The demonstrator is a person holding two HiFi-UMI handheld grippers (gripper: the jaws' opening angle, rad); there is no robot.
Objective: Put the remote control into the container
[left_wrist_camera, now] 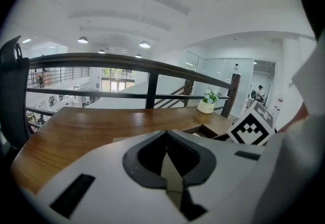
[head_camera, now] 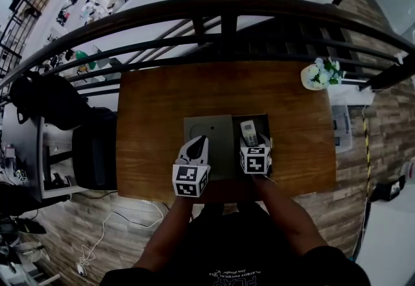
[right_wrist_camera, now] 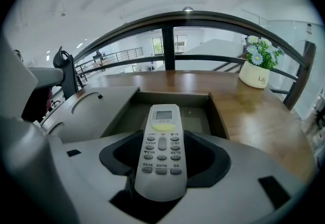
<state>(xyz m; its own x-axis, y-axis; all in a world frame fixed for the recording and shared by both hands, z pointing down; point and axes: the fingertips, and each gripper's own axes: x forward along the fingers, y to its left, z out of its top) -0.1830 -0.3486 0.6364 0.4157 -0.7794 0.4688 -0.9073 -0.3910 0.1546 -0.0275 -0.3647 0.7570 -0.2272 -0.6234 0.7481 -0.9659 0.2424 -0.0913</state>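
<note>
Right claw point(right_wrist_camera: 162, 159) grips remote control point(right_wrist_camera: 162, 126) over container point(right_wrist_camera: 219, 116); left claw point(left_wrist_camera: 170, 167) closed, empty; flowerpot point(right_wrist_camera: 256, 76) reads "Life".

From the head, looks steeply down on the whole wooden table point(head_camera: 162, 93), with the railing point(head_camera: 220, 9) beyond and the left gripper point(head_camera: 202, 142) and right gripper point(head_camera: 250, 142) near the table's near edge. From the left gripper, looks low across the table toward the railing. From the right gripper, looks close along the remote control point(right_wrist_camera: 161, 152) into the container point(right_wrist_camera: 216, 113). Shares table, railing and flower pot point(head_camera: 318, 75) across all three.
</note>
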